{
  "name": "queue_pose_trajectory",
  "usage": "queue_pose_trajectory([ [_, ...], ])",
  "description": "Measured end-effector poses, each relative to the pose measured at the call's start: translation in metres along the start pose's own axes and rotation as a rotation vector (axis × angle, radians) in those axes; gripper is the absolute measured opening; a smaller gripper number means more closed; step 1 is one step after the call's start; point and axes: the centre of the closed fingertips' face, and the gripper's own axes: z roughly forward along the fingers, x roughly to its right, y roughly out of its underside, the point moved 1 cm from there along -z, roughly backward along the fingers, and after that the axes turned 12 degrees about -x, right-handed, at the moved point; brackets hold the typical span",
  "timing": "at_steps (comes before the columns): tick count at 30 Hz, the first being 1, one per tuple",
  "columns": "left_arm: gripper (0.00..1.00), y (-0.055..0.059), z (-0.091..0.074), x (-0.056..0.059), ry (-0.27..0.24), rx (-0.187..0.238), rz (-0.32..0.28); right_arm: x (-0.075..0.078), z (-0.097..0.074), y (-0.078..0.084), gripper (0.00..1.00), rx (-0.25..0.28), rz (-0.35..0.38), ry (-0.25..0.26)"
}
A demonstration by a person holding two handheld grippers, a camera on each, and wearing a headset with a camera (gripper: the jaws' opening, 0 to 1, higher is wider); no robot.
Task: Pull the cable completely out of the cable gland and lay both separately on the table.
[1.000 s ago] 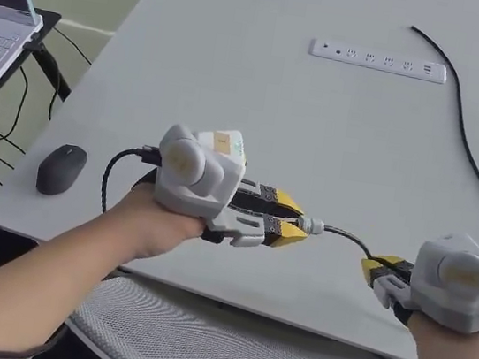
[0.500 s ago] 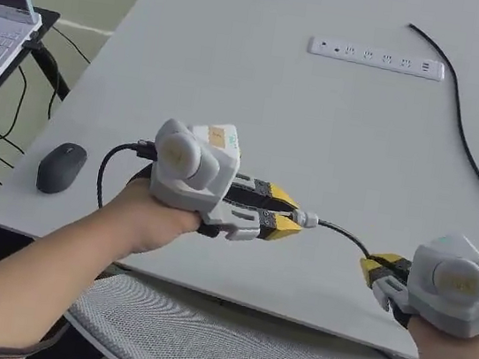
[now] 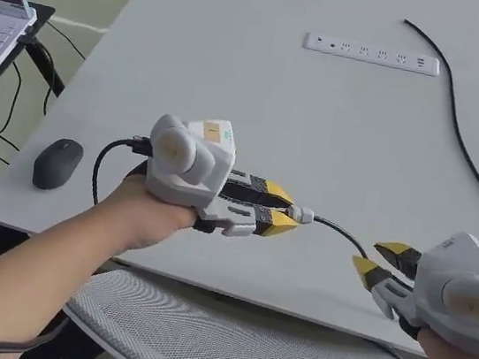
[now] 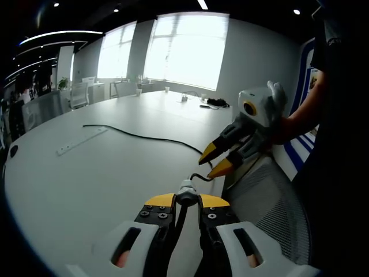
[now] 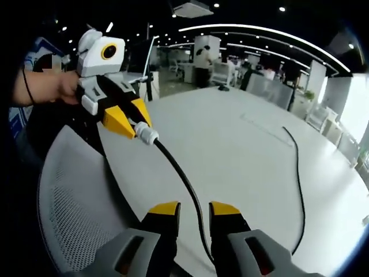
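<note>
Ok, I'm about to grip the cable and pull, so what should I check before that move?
1. The left hand-held gripper is shut on the cable gland: ok.
2. The cable runs between the jaws of the right hand-held gripper: ok.
3. The right hand-held gripper is clamped on the cable: not ok, its jaws stand open.
4. The cable is free of the cable gland: not ok, it runs into it.
5. Length of cable left inside the cable gland: cannot tell.
6. There is bare table ahead for laying both down: ok, the power strip lies far back.
</note>
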Motion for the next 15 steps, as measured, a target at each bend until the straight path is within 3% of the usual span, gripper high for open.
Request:
queue_pose_trajectory([
  [3, 0.15, 0.0, -0.001, 0.001, -0.004, 0.0, 0.007, -0.003, -0.002, -0.01, 0.17, 0.018, -0.041, 0.003],
  [8, 0.15, 0.0, -0.002, 0.004, 0.003, -0.003, 0.011, -0.012, -0.001, -0.028, 0.2, 0.035, -0.189, 0.018],
  [15, 0.15, 0.003, -0.003, 0.005, 0.003, -0.009, 0.014, -0.026, 0.005, -0.041, 0.19, 0.041, -0.311, 0.005],
])
